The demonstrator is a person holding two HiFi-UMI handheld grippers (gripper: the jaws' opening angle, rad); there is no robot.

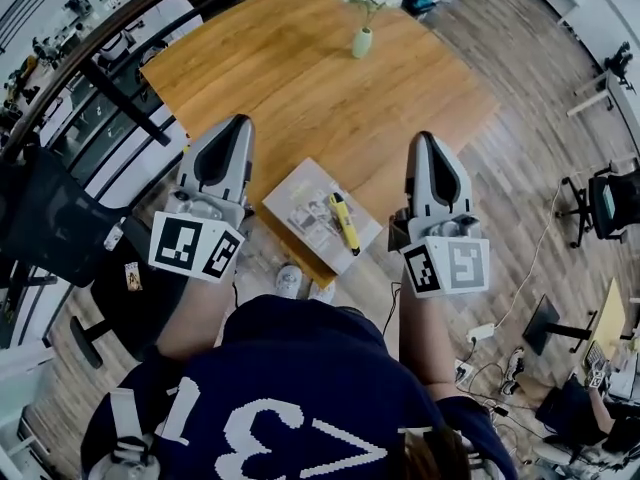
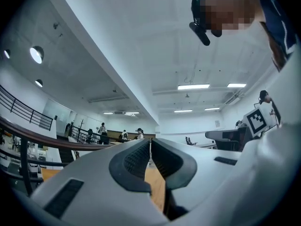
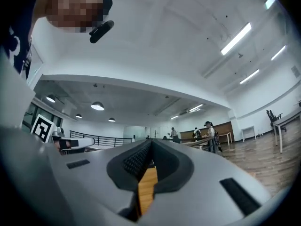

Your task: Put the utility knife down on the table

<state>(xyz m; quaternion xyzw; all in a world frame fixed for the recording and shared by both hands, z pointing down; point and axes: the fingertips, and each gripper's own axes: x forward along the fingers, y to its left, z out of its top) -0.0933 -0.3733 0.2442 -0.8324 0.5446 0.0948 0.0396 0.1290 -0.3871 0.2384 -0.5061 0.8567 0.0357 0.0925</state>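
A yellow utility knife (image 1: 345,224) lies on a white printed sheet (image 1: 300,206) at the near edge of the wooden table (image 1: 300,78). No gripper touches it. My left gripper (image 1: 240,121) is raised to the left of the sheet. Its jaws meet at the tips (image 2: 150,142) with nothing between them. My right gripper (image 1: 425,138) is raised to the right of the knife. It is shut and empty (image 3: 151,143). Both gripper views look out level across the room, with only a strip of table wood showing between the jaws.
A small green vase of white flowers (image 1: 363,40) stands at the table's far side. A black chair (image 1: 50,218) and a dark railing (image 1: 100,38) are at the left. An office chair (image 1: 605,203) and floor cables (image 1: 500,338) are at the right.
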